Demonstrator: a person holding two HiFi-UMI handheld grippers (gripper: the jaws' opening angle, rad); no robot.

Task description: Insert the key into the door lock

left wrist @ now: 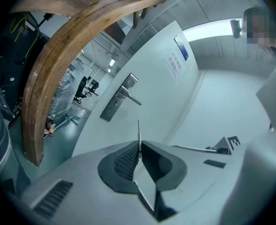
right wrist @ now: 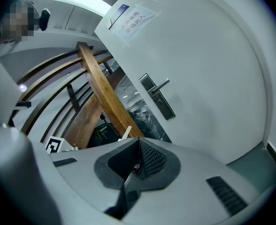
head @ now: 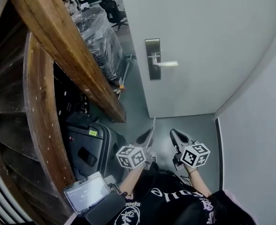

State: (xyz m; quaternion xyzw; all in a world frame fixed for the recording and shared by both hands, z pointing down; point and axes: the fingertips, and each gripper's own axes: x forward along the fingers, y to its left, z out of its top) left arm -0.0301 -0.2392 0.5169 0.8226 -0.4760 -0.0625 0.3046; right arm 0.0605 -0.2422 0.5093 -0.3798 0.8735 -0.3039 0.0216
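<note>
A thin metal key (left wrist: 139, 134) sticks straight out of my left gripper (left wrist: 139, 146), whose jaws are shut on its base. In the head view the left gripper (head: 149, 137) is low, the key (head: 153, 125) pointing up at the white door (head: 213, 41). The steel lock plate (head: 152, 59) with its lever handle (head: 166, 63) is well above and apart from the key. It also shows as the lock plate (left wrist: 118, 98) and the lock plate (right wrist: 157, 96). My right gripper (head: 175, 134) hangs beside the left one. In its own view the right gripper (right wrist: 139, 144) is shut with nothing seen in it.
A heavy curved wooden beam (head: 67, 50) rises close on the left. Under it stand a black case (head: 88, 149) and a small screen (head: 87, 192). A white wall (head: 255, 125) closes the right side. Plastic-wrapped furniture (head: 98, 39) lies beyond the door edge.
</note>
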